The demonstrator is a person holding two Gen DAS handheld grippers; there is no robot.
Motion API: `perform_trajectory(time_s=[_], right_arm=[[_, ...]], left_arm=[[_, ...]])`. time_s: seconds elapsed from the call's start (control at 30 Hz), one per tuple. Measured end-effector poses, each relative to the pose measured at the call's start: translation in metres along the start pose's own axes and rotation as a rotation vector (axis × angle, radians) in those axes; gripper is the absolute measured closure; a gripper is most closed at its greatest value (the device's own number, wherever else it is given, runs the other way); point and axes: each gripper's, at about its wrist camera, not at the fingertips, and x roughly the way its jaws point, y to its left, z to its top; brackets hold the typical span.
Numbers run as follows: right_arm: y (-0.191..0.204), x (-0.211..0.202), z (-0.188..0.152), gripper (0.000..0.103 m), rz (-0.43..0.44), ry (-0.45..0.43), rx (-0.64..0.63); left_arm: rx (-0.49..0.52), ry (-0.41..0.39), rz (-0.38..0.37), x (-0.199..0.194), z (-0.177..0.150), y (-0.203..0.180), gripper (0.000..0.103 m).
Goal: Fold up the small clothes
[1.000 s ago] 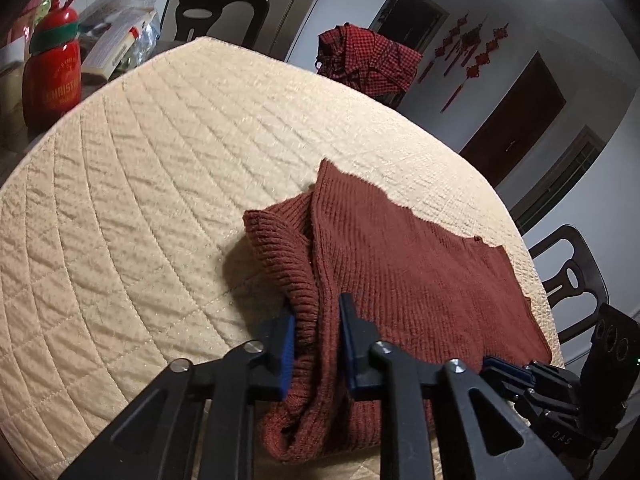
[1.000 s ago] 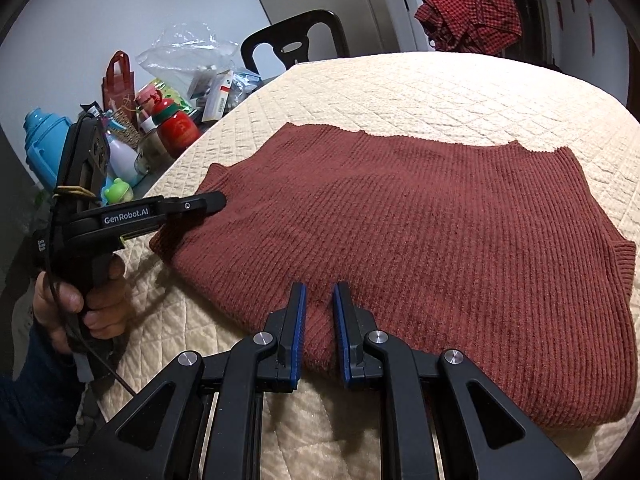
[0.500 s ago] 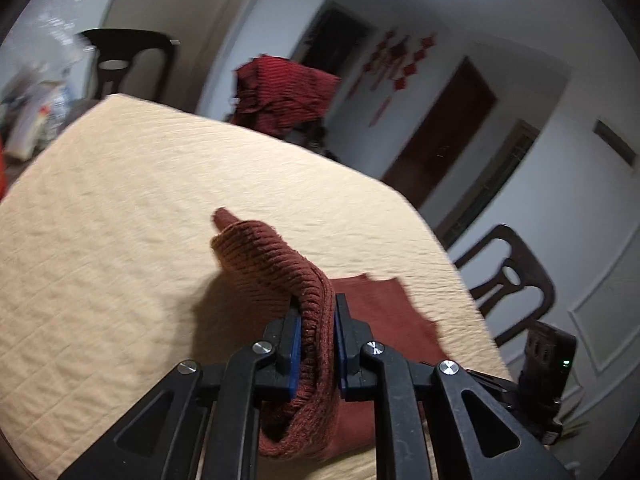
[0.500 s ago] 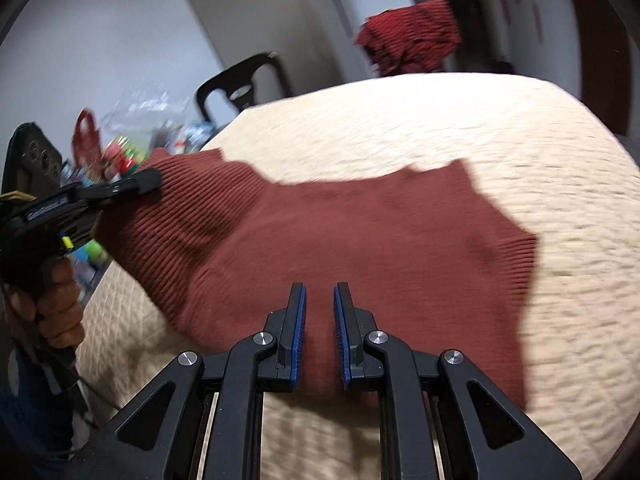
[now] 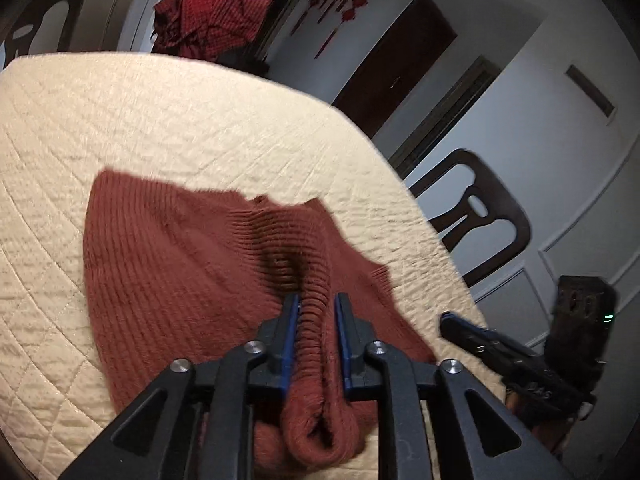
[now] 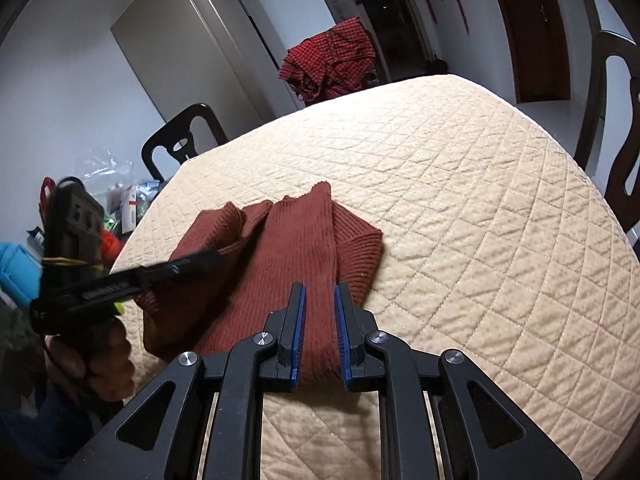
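Note:
A rust-red ribbed knit garment (image 5: 176, 264) lies on the cream quilted table (image 5: 168, 120), folded over itself into a narrower shape; it also shows in the right wrist view (image 6: 288, 248). My left gripper (image 5: 316, 304) is shut on a thick bunched fold of the knit. My right gripper (image 6: 320, 292) is shut on the garment's near edge. The left gripper also shows in the right wrist view (image 6: 192, 260), at the garment's left side. The right gripper shows in the left wrist view (image 5: 452, 320), at the garment's right.
A red plaid cloth (image 6: 332, 60) hangs over a chair behind the table. Dark chairs stand at the far left (image 6: 184, 140) and the right (image 5: 476, 216). Bottles and bags (image 6: 120, 200) crowd the table's left edge. The table's edge (image 5: 420, 208) is close on the right.
The left gripper has carried its side of the garment up and across toward the right. The flat, wide garment is now folded narrower. The right gripper kept its grip on the near edge.

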Motion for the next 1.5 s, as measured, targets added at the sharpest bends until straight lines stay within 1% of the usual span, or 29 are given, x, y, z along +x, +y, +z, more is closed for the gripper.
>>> perform_trajectory(time_s=[0.03,0.07,0.1,0.13,0.2,0.23,0.3,0.37,0.43,0.5,0.53,0.6,0.73,0.87,0.93,0.97,1.0,1.03,1.07,1.13,1.23,1.3,1.37,1.5], right_arm=[[0.001,0.001,0.000,0.086,0.007,-0.002,0.004],[0.000,0.000,0.000,0.082,0.023,-0.004,0.012],[0.000,0.001,0.001,0.081,0.049,-0.006,0.022],[0.001,0.002,0.002,0.080,0.076,-0.007,0.033],[0.004,0.004,0.004,0.070,0.132,-0.008,0.051],[0.007,0.008,0.005,0.058,0.162,-0.003,0.058],[0.012,0.017,0.006,0.056,0.227,0.022,0.072],[0.017,0.028,0.006,0.056,0.283,0.062,0.098],[0.021,0.040,0.007,0.056,0.340,0.104,0.129],[0.024,0.052,0.010,0.056,0.388,0.139,0.161],[0.025,0.055,0.011,0.056,0.398,0.150,0.170],[0.026,0.068,0.015,0.056,0.396,0.192,0.190],[0.028,0.087,0.014,0.054,0.353,0.272,0.204],[0.039,0.090,0.014,0.054,0.370,0.292,0.156],[0.041,0.095,0.015,0.054,0.359,0.301,0.147],[0.041,0.098,0.015,0.056,0.354,0.302,0.150],[0.040,0.101,0.016,0.059,0.348,0.299,0.159],[0.040,0.102,0.018,0.067,0.333,0.298,0.156],[0.041,0.103,0.019,0.077,0.319,0.295,0.141],[0.043,0.103,0.019,0.086,0.317,0.290,0.125],[0.044,0.094,0.024,0.089,0.314,0.258,0.101],[0.044,0.079,0.029,0.089,0.328,0.217,0.082],[0.041,0.063,0.034,0.089,0.311,0.174,0.059],[0.016,0.039,0.033,0.089,0.267,0.125,0.068]], left_arm=[[0.002,-0.013,-0.025,-0.008,0.001,-0.003,0.068],[0.006,-0.036,-0.040,-0.019,0.001,-0.005,0.065],[0.015,-0.060,-0.034,-0.028,0.001,-0.009,0.063],[0.027,-0.088,-0.019,-0.038,0.001,-0.010,0.063],[0.027,-0.124,0.018,-0.053,0.003,-0.003,0.063],[0.025,-0.140,0.053,-0.059,0.004,0.003,0.063],[0.027,-0.166,0.140,-0.067,0.004,0.013,0.063],[0.018,-0.163,0.201,-0.067,0.002,0.024,0.063],[0.001,-0.148,0.240,-0.066,-0.005,0.035,0.063],[-0.006,-0.130,0.256,-0.063,-0.010,0.042,0.063],[-0.006,-0.124,0.262,-0.061,-0.013,0.043,0.063],[-0.005,-0.114,0.267,-0.057,-0.019,0.046,0.063],[-0.006,-0.104,0.261,-0.053,-0.024,0.048,0.063],[0.014,-0.108,0.264,-0.051,-0.026,0.047,0.063],[0.017,-0.105,0.262,-0.048,-0.026,0.046,0.063],[0.020,-0.104,0.261,-0.048,-0.026,0.046,0.063],[0.023,-0.104,0.261,-0.047,-0.026,0.045,0.063],[0.026,-0.103,0.262,-0.047,-0.027,0.044,0.063],[0.028,-0.101,0.261,-0.046,-0.027,0.043,0.063],[0.030,-0.099,0.262,-0.045,-0.027,0.043,0.063],[0.035,-0.106,0.264,-0.046,-0.025,0.039,0.063],[0.048,-0.118,0.260,-0.049,-0.023,0.033,0.063],[0.066,-0.129,0.246,-0.051,-0.020,0.025,0.063],[0.108,-0.129,0.210,-0.047,-0.017,0.008,0.063]])
